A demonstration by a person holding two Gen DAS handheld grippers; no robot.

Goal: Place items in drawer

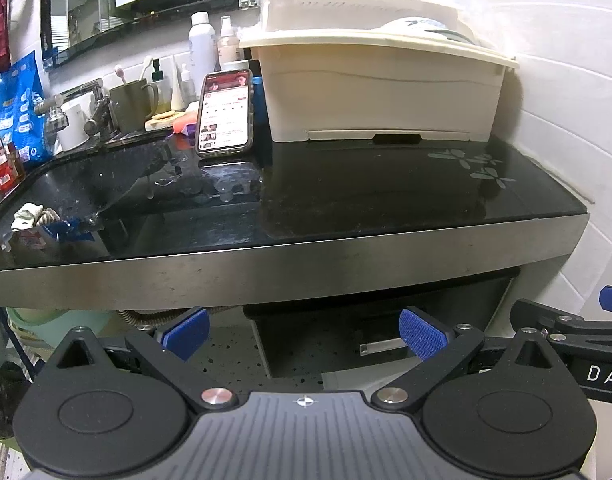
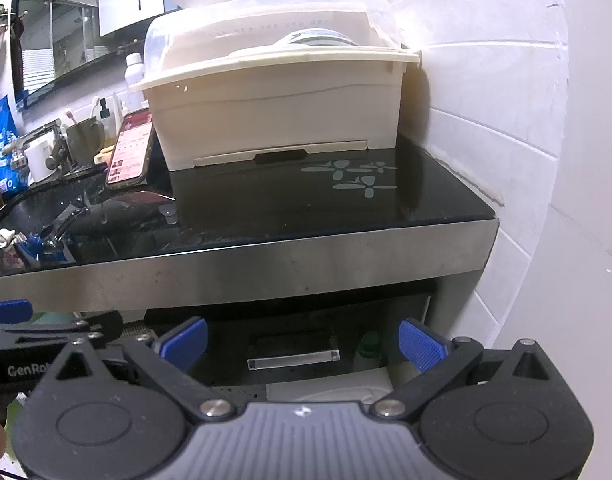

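Where tiles meet, glossy black countertop (image 1: 385, 196).

White tiled wall (image 1: 565, 92), black glossy countertop (image 1: 385, 192)

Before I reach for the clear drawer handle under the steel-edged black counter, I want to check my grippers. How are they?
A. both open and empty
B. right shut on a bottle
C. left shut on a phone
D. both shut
A: the left gripper and the right gripper each show blue pads spread wide apart with nothing between them; the smartphone leans on the counter.
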